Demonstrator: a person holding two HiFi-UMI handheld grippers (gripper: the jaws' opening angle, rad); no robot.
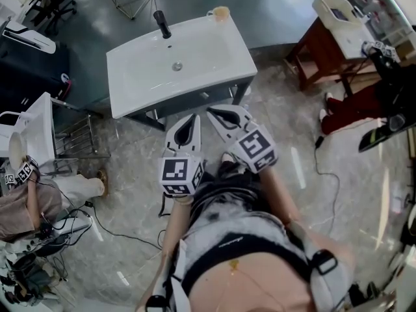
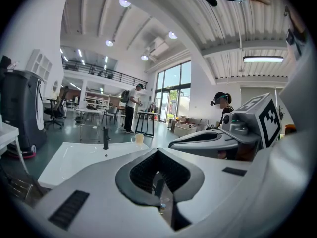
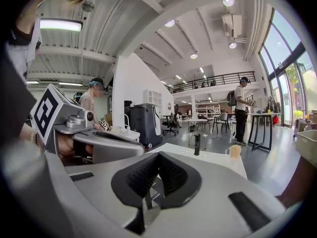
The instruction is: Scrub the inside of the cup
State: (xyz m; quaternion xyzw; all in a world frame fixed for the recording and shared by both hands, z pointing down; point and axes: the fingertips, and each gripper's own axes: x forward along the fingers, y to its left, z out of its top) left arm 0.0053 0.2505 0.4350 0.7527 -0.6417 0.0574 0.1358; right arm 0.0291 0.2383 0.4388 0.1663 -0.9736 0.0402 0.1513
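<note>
The cup [image 1: 221,12] stands upright on the far right corner of the white sink [image 1: 214,60], just beside the rim and to the right of the dark tap [image 1: 161,23]. Both tools are held low in front of the person, well short of the sink. The left tongs [image 1: 192,118] are pressed together with nothing between them, as the left gripper view shows [image 2: 158,155], and the right tongs [image 1: 213,113] are likewise shut and empty [image 3: 158,156]. From either gripper view the cup [image 2: 139,139] [image 3: 235,151] is too small to tell whether its inside is wet or clean, and no brush or sponge seems to show anywhere. This fits a cup waiting to be scrubbed as well as one set back after scrubbing. Should it be handled, the tongs would have to spread before reaching it. One pair should pinch the wall firmly and draw the cup inward over the basin, since it sits close to the edge and could tip off.
</note>
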